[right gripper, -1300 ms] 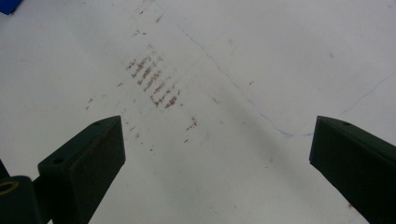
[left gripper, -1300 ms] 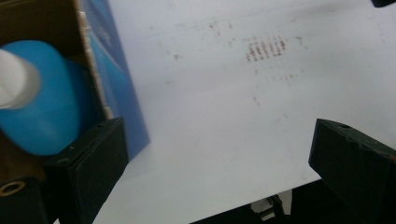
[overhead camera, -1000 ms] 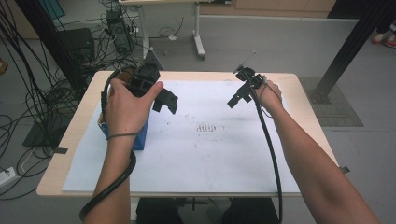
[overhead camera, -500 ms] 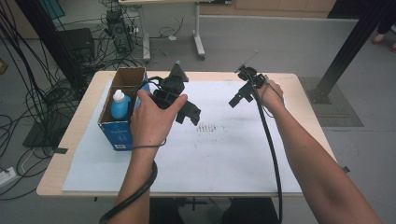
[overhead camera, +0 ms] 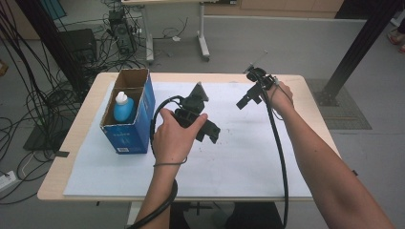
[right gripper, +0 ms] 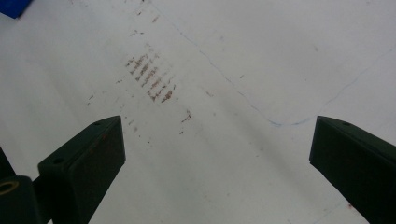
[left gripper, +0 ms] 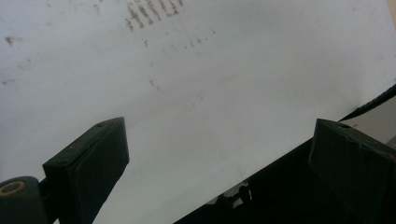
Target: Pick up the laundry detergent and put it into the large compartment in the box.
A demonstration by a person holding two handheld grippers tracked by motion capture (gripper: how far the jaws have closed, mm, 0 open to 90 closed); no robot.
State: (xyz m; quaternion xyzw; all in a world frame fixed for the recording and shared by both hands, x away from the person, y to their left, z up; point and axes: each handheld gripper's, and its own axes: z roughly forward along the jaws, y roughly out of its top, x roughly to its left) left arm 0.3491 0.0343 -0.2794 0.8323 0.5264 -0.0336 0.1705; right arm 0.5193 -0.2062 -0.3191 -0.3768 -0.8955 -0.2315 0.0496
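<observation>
White sheet (overhead camera: 248, 157); high view adds bottle (overhead camera: 123, 107) in box (overhead camera: 128, 136).

One open blue cardboard box (overhead camera: 128, 125) stands on one light wooden tabletop (overhead camera: 313, 112). One blue plastic bottle with a white cap (overhead camera: 123, 107) sits inside it. One white paper sheet (overhead camera: 243, 157) covers the tabletop. Two black two-jawed tools: left (overhead camera: 213, 132), right (overhead camera: 242, 101).
</observation>
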